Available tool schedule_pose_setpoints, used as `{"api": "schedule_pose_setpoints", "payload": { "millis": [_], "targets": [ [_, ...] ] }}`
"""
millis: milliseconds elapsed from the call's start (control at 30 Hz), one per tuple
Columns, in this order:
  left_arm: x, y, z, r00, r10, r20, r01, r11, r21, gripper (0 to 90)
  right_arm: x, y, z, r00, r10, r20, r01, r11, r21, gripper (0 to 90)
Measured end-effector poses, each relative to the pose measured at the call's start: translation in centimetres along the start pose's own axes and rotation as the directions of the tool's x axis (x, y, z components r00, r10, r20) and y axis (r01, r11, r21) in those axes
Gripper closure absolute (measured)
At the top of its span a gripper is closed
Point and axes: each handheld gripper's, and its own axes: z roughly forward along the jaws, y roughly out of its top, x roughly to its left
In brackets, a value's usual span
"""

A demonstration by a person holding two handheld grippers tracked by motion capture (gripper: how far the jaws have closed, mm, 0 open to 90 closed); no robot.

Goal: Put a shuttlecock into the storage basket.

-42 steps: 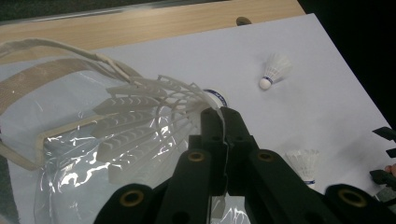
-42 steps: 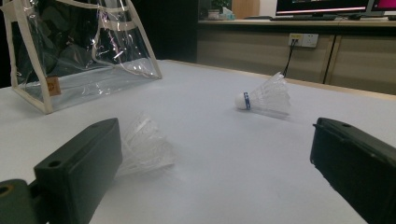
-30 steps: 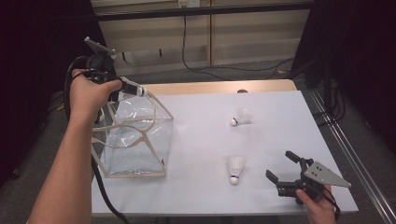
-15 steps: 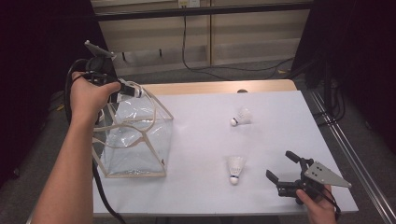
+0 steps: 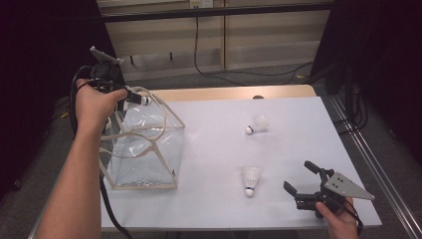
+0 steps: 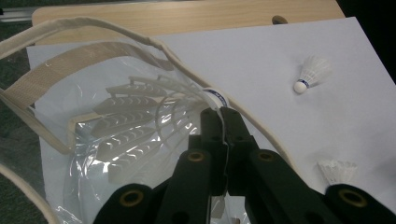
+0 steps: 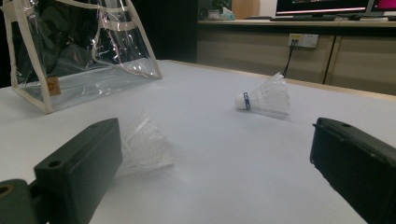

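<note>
My left tongs (image 6: 219, 114) are clamped on a shuttlecock (image 6: 140, 126), holding it at the mouth of the clear bag (image 5: 144, 154) at the desk's (image 5: 209, 119) left side; I judge it is about to go in, not yet dropped. Two shuttlecocks are left on the desk: one (image 5: 251, 180) just ahead of my right tongs (image 5: 302, 180), which stand wide and empty, and another (image 5: 257, 124) farther back. So roughly a third along, I reckon.
</note>
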Motion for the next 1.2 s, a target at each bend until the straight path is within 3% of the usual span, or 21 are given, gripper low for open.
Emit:
{"api": "schedule_pose_setpoints", "payload": {
  "millis": [867,1200],
  "targets": [
    [1.1,-0.5,1.6,0.9992,-0.028,-0.028,0.028,0.9996,0.007,89.7,0.0,0.0,-0.1,1.0,-0.003,0.001,0.003,1.0,0.0,2.0],
    [2.2,-0.9,2.2,0.998,-0.04,-0.049,0.041,0.9991,0.013,89.5,0.0,0.0,-0.1,1.0,-0.002,0.0,0.002,1.0,0.001,2.3]
  ]
}}
